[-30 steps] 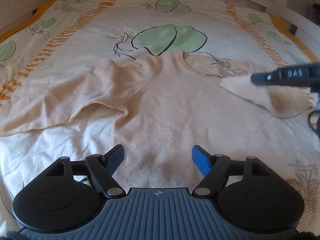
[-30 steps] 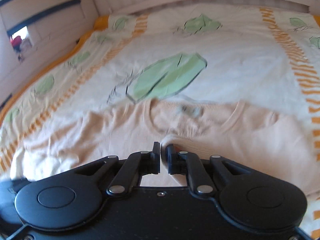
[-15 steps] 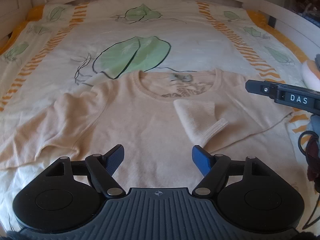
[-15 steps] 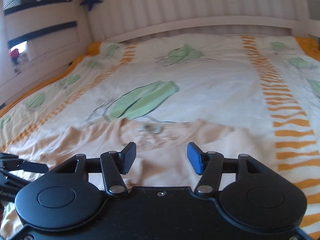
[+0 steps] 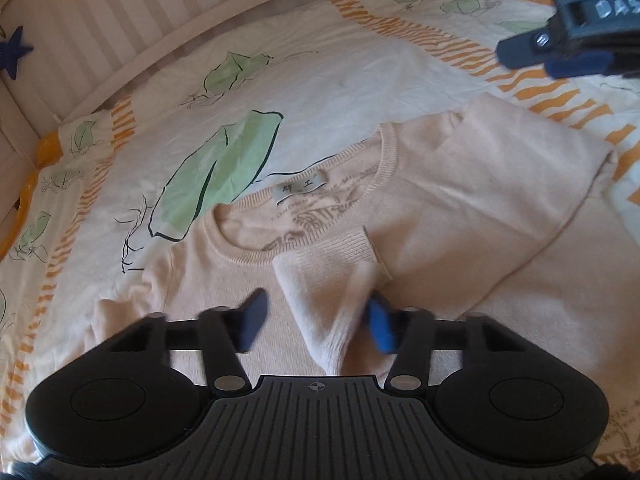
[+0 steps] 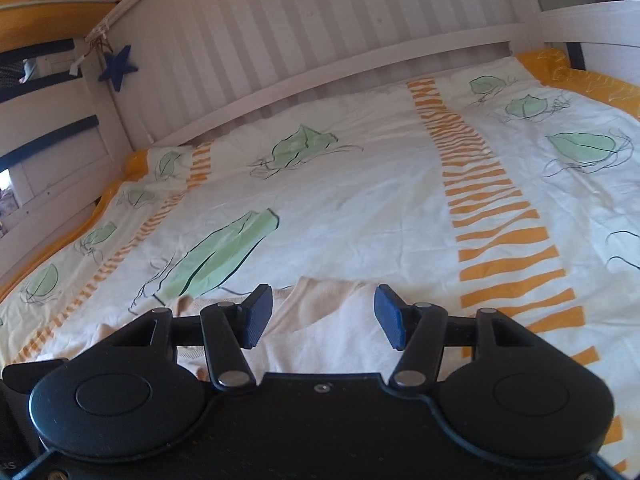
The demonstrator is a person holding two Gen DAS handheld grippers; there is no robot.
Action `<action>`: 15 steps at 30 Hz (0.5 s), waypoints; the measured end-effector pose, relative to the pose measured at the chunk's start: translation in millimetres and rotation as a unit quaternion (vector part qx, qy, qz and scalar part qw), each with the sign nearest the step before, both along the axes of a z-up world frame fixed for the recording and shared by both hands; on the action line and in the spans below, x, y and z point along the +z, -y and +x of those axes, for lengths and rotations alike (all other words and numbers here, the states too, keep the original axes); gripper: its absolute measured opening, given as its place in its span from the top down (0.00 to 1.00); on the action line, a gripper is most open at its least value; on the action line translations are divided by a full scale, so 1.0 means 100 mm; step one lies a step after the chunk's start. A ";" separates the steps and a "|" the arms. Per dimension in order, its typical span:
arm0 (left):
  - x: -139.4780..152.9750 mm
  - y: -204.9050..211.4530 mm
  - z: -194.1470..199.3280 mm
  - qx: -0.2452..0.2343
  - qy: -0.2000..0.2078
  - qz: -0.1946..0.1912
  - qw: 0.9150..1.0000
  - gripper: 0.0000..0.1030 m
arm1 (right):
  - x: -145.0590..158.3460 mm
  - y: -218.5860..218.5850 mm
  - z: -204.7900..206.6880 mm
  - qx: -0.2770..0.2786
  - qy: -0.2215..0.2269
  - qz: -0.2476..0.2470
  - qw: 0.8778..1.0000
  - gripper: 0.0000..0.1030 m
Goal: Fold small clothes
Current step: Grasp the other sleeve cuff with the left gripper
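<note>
A pale knit sweater (image 5: 460,216) lies flat on the bed (image 5: 352,80). Your left claw (image 5: 316,326) is closing around its folded-in sleeve cuff (image 5: 336,280) (soft, light, limp); pinch the ribbed edge. Your right claw (image 6: 323,322) hovers spread, empty.

The left claw (image 5: 316,322) is motion-blurred, and the sweater's (image 5: 460,208) hem seems hidden beneath it

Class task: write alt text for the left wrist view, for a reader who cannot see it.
The left gripper is closing on the folded-in sleeve cuff of a beige sweater lying flat on a leaf-print bedsheet. The right gripper hovers at the upper right.
</note>
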State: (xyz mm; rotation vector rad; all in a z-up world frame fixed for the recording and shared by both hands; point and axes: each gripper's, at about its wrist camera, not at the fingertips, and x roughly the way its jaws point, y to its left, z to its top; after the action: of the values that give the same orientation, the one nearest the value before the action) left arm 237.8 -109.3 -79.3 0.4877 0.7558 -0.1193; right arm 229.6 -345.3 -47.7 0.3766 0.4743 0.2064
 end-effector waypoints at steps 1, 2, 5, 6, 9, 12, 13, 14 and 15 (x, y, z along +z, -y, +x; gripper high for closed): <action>0.00 -0.02 0.03 -0.004 -0.004 -0.008 1.000 0.76 | 0.01 0.05 0.00 -0.007 0.000 0.004 1.000 0.39; 0.01 -0.06 0.05 -0.014 -0.008 -0.028 0.999 0.94 | 0.02 0.10 0.00 -0.016 0.000 0.007 1.000 0.39; 0.18 -0.18 0.07 -0.033 0.006 -0.097 0.995 0.96 | 0.02 0.29 0.01 -0.050 -0.003 0.016 0.999 0.39; 0.25 -0.21 0.08 -0.031 0.020 -0.096 0.995 0.96 | 0.02 0.35 0.01 -0.061 -0.006 0.019 0.998 0.39; 0.53 -0.30 0.08 -0.028 0.068 -0.101 0.992 0.96 | -0.03 0.53 0.01 -0.095 -0.023 0.023 0.995 0.39; 0.79 -0.52 0.08 -0.012 0.110 -0.121 0.986 0.96 | -0.06 0.63 0.03 -0.112 -0.041 0.026 0.992 0.38; 0.82 -0.60 0.10 -0.002 0.119 -0.120 0.986 0.96 | -0.08 0.66 0.04 -0.113 -0.050 0.025 0.992 0.38; 0.83 -0.69 0.17 0.012 0.120 -0.116 0.986 0.96 | -0.09 0.66 0.06 -0.111 -0.058 0.024 0.992 0.38; 0.82 -0.78 0.22 0.028 0.118 -0.114 0.986 0.96 | -0.11 0.66 0.07 -0.108 -0.065 0.022 0.992 0.38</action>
State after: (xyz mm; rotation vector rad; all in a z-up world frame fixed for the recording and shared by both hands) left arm 259.6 -31.6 2.3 0.2557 0.5142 -0.0923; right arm 236.2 -411.1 -59.1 0.4832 0.5534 -0.0173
